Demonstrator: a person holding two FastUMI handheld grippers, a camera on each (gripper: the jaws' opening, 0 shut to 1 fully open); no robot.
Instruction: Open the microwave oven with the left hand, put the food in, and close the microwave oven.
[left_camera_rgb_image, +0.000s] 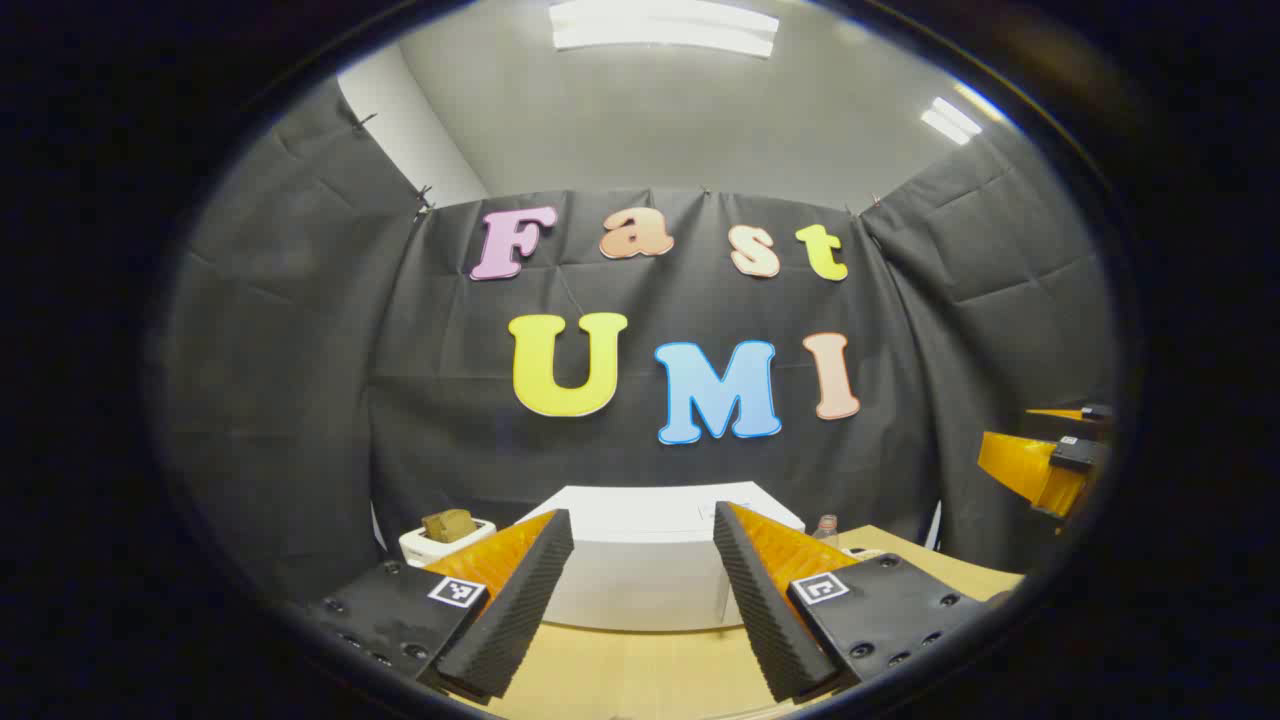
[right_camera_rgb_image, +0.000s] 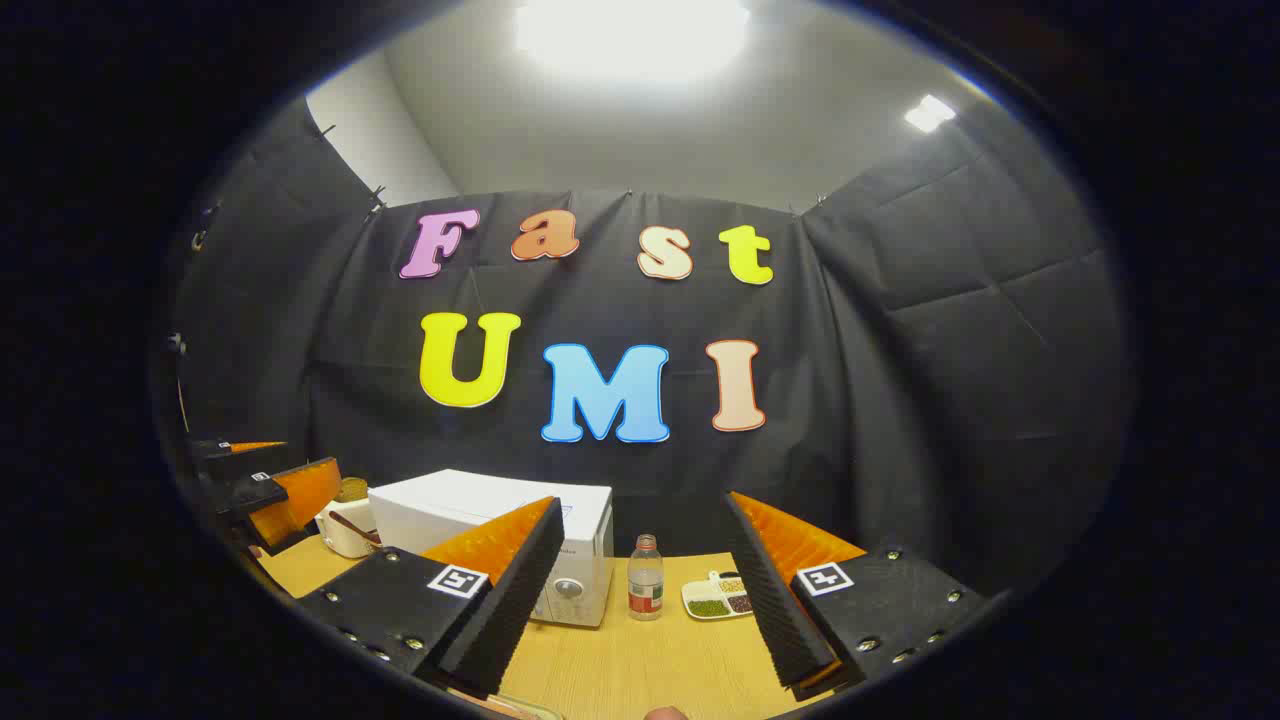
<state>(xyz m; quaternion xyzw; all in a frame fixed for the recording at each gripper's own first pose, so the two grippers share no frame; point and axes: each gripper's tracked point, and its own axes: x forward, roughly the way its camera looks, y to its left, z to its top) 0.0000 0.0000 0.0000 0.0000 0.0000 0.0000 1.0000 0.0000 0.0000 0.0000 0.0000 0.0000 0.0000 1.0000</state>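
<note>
A white microwave (left_camera_rgb_image: 640, 575) stands on the wooden table in front of my left gripper (left_camera_rgb_image: 642, 520), which hovers open and empty a short way from it. In the right gripper view the microwave (right_camera_rgb_image: 470, 520) is seen at an angle with its door shut and a round knob on the front. A white container with brown food (left_camera_rgb_image: 447, 530) sits to the microwave's left, also seen as the white container (right_camera_rgb_image: 348, 525). My right gripper (right_camera_rgb_image: 642, 505) is open and empty, off to the microwave's right. The left gripper (right_camera_rgb_image: 270, 490) shows at that view's left edge.
A small clear bottle with a red label (right_camera_rgb_image: 645, 580) stands right of the microwave, beside a white divided dish of beans (right_camera_rgb_image: 718, 597). The bottle's top (left_camera_rgb_image: 826, 528) shows behind my finger. The wooden table (right_camera_rgb_image: 640, 660) reaches toward me. Black cloth walls close in the booth.
</note>
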